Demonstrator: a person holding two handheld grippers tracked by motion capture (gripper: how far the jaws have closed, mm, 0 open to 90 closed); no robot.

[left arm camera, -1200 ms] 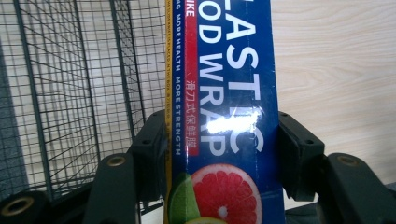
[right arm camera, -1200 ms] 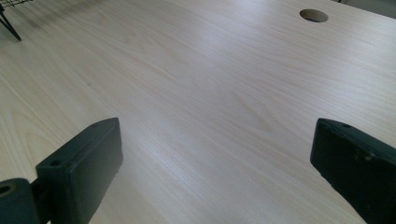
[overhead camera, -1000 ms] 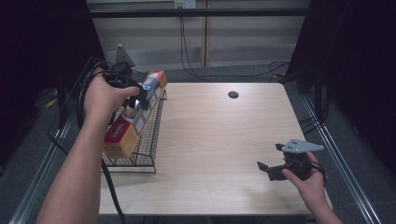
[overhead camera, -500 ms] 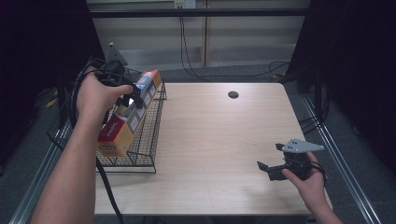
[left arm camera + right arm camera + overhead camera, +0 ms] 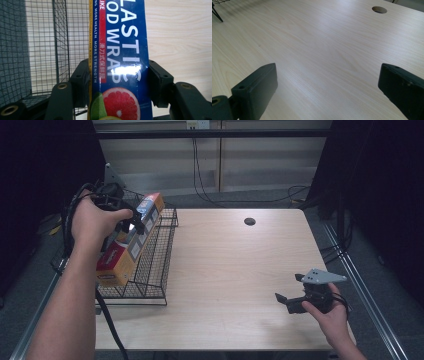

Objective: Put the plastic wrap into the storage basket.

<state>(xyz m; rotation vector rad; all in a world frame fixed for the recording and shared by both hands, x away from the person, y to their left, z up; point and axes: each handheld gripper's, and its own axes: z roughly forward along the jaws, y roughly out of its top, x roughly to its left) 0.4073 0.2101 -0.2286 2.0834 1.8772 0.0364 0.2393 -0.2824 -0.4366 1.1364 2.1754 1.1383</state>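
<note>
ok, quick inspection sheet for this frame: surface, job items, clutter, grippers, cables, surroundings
Surface: light wood table, round hole near far edge.
Job's things: plastic wrap box lifted over the wire basket at the table's left edge.
Clutter: nothing seen.
Grippers: left gripper shut on the box; right gripper open, low over the table's near right.
Cables: black cable trailing from the left gripper; more on floor beyond the table.
Surroundings: dark curtains both sides, pale wall behind.

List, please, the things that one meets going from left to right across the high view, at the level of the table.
Left gripper shut on the plastic wrap box → wire basket → round hole in the table → right gripper, open, in the person's right hand.
</note>
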